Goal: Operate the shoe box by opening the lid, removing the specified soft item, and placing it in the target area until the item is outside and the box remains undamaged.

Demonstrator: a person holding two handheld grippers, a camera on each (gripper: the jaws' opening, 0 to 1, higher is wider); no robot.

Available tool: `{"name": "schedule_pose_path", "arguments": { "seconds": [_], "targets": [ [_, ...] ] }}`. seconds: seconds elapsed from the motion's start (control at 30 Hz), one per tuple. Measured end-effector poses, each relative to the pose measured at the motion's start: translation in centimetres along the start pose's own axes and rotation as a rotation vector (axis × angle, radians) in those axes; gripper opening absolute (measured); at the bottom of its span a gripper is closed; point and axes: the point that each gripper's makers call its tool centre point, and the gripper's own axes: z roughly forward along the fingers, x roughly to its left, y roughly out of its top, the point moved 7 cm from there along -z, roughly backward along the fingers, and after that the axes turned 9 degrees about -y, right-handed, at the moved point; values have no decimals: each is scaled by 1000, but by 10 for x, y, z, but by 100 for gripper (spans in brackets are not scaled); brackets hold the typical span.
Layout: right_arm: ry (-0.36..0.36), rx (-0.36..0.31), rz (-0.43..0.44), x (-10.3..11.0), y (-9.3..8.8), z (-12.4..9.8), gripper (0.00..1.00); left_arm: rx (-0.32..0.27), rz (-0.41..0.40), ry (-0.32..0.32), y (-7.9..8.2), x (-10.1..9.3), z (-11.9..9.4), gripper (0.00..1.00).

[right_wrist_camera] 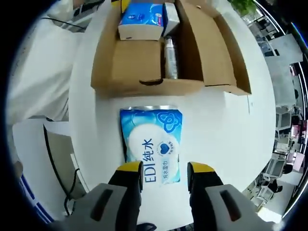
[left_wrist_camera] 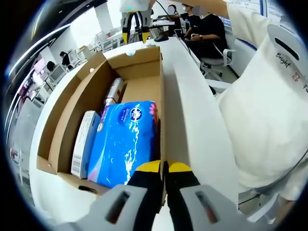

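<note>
The open cardboard shoe box (left_wrist_camera: 139, 89) lies on a white table (left_wrist_camera: 192, 110). Inside are a blue tissue pack (left_wrist_camera: 126, 142), a white carton (left_wrist_camera: 84, 142) and a bottle (left_wrist_camera: 113, 91). My left gripper (left_wrist_camera: 163, 168) is shut on the box's near right wall. In the right gripper view the same box (right_wrist_camera: 139, 62) is at the top, and a blue soft wet-wipe pack (right_wrist_camera: 153, 142) lies flat on the table just outside it. My right gripper (right_wrist_camera: 166, 171) is open, its tips either side of the pack's near end. It also shows beyond the box's far end (left_wrist_camera: 135, 34).
The box's lid flap (right_wrist_camera: 226, 48) is folded outward onto the table (right_wrist_camera: 221, 130). A person in white clothes (left_wrist_camera: 269, 106) stands close along the table's edge. People sit at desks (left_wrist_camera: 202, 31) behind. A chair and cables (right_wrist_camera: 53, 154) are beside the table.
</note>
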Motion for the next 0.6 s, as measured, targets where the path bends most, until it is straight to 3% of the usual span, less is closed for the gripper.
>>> {"name": "schedule_pose_path", "arguments": {
  "seconds": [0.1, 0.3, 0.43, 0.6],
  "targets": [
    [-11, -61, 28, -2, 7, -5, 35, -1, 0, 0, 0, 0, 0, 1],
    [-56, -102, 118, -14, 14, -18, 25, -1, -1, 0, 0, 0, 0, 1],
    [-101, -167, 83, -14, 29, -22, 20, 0, -5, -4, 0, 0, 1, 1],
    [-175, -201, 54, -16, 50, -30, 18, -1, -4, -3, 0, -1, 1, 1]
  ]
}}
